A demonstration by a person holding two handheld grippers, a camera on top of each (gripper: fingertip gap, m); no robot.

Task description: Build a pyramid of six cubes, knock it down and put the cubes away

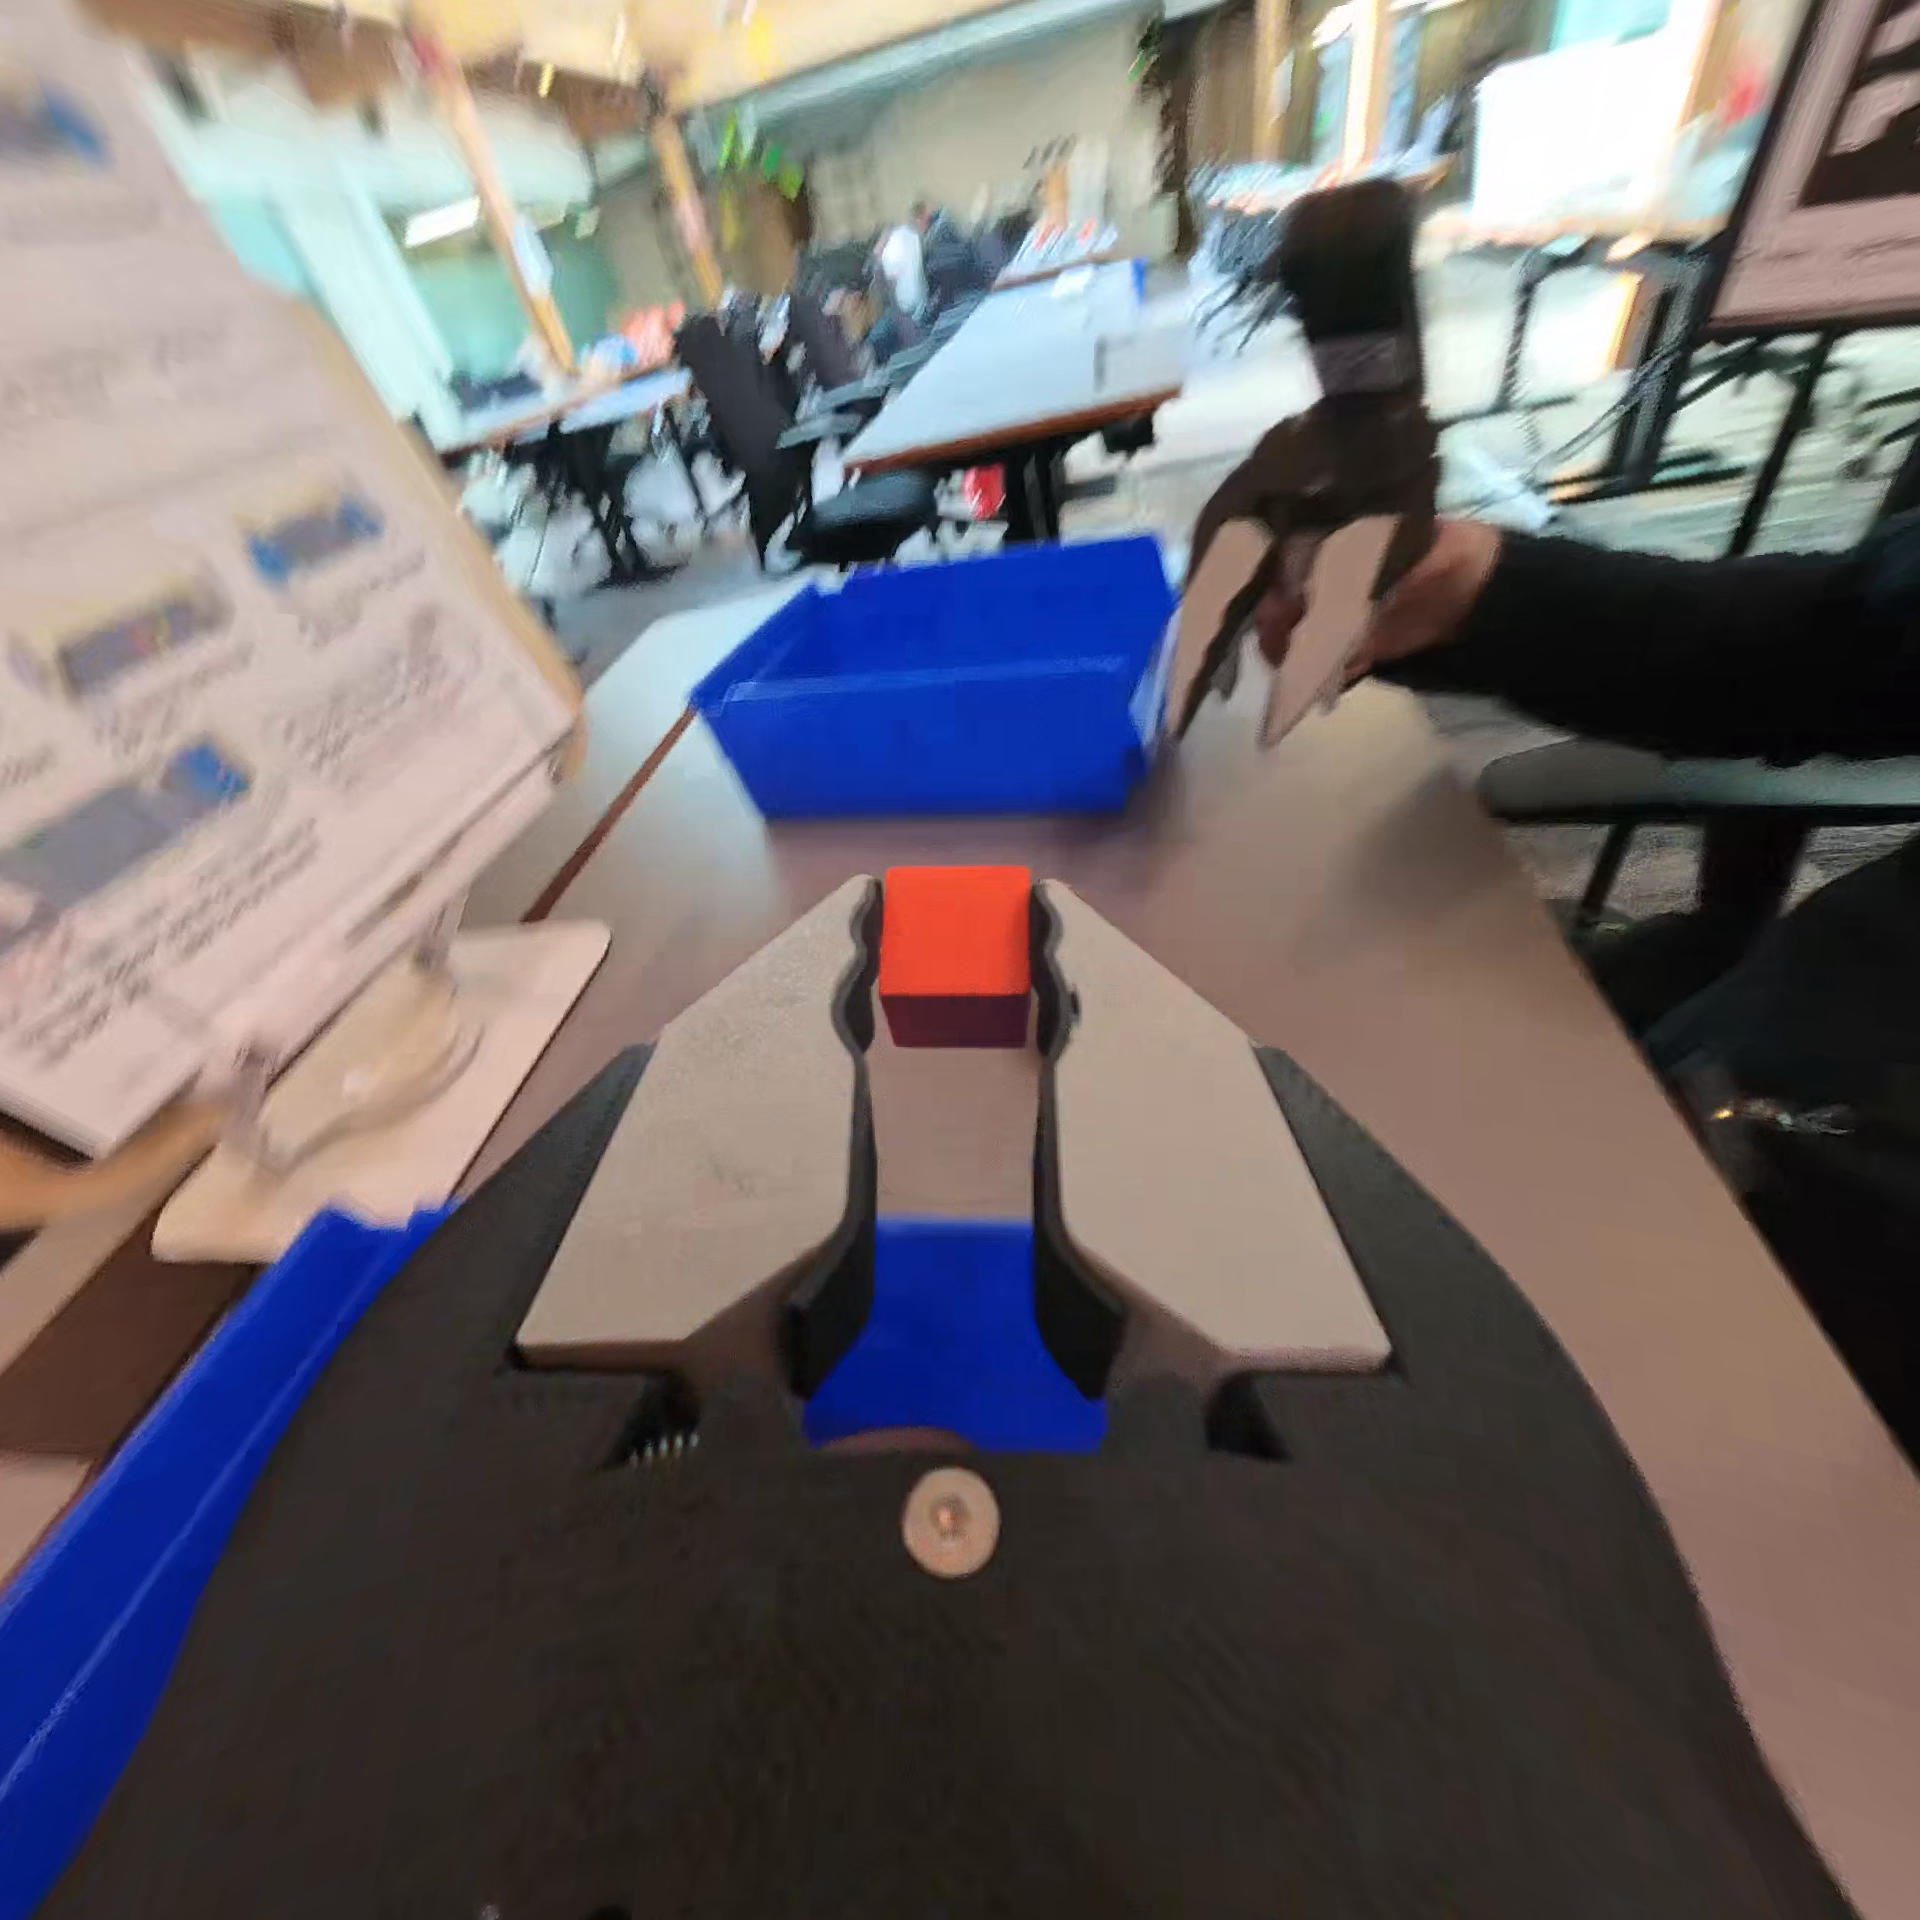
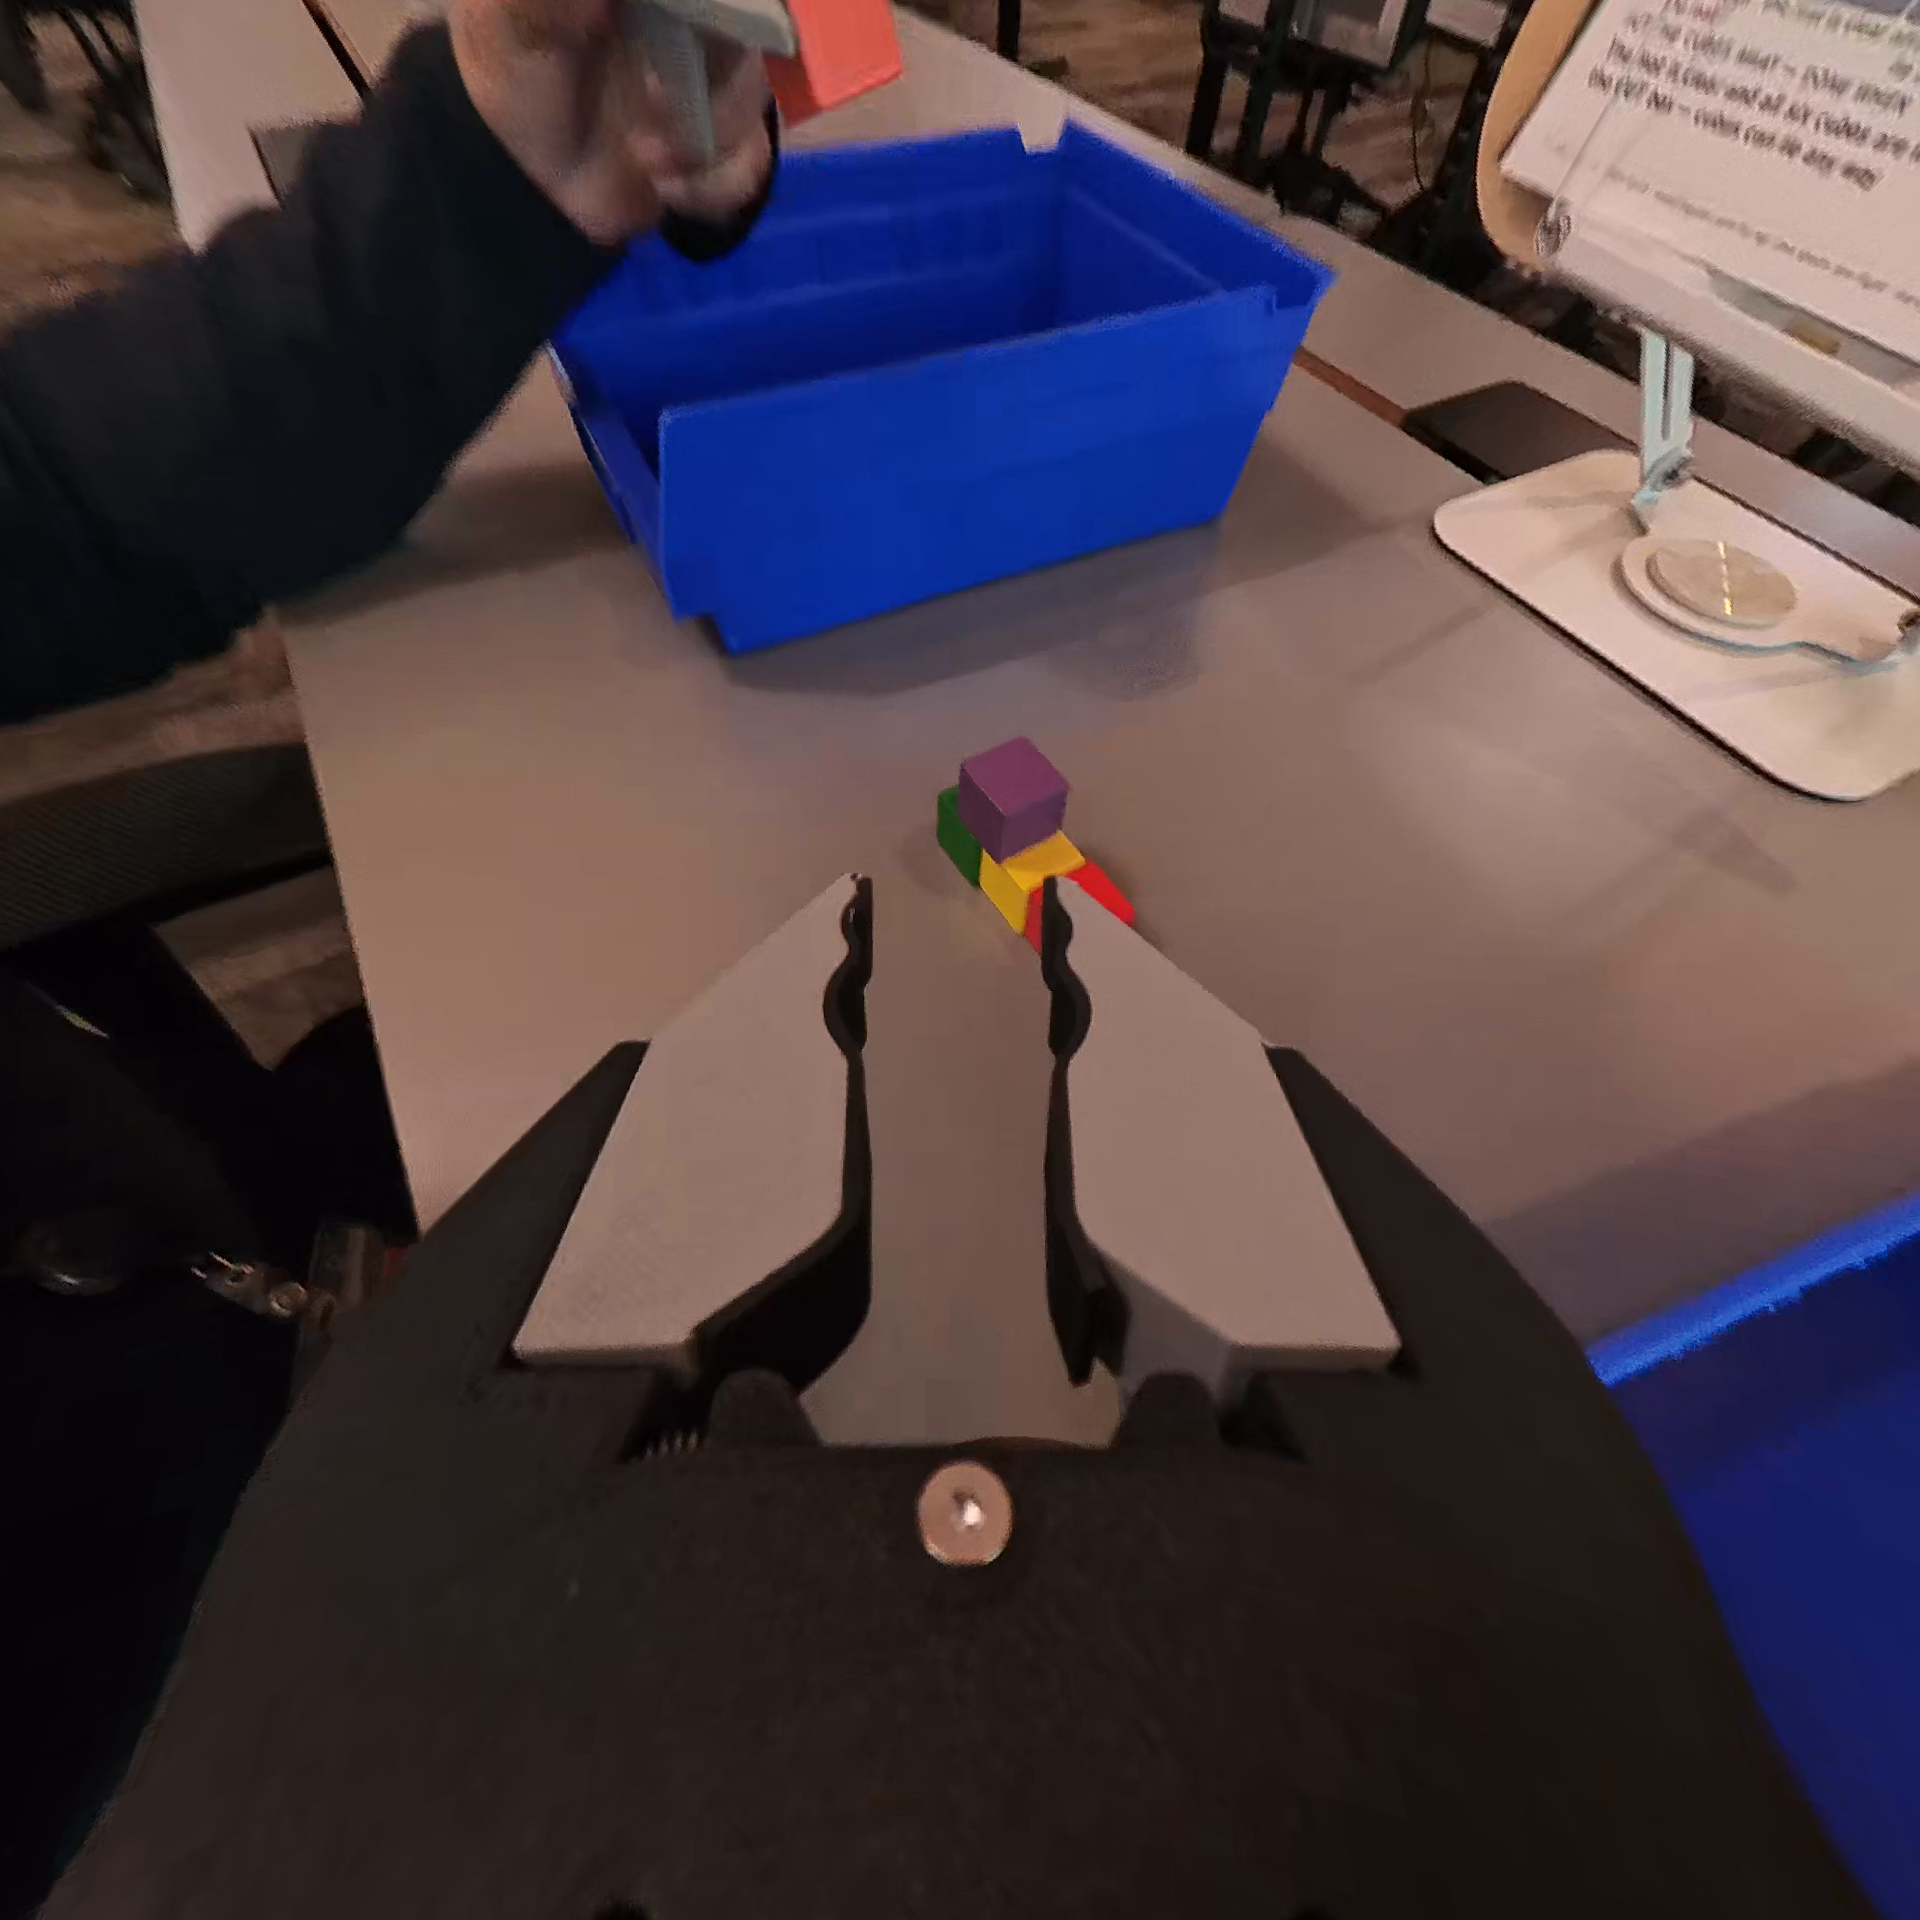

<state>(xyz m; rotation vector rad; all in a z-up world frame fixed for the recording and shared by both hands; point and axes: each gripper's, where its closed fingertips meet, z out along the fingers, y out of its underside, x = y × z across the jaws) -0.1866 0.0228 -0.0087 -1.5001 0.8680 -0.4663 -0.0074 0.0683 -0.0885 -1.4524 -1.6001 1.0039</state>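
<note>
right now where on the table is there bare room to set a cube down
Bare table lies between the blue bin and the cube stack, and left of the stack. It is crowded at the stack itself and on the right by the white stand base.

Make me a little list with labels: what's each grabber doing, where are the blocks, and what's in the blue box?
left gripper: shut on the orange cube, held up in the air
right gripper: open, empty, near the pile
pile: green cube, yellow cube, red cube in a row on the table
top: purple cube on green and yellow
blue bin: looks empty
cubes seen: five
</note>
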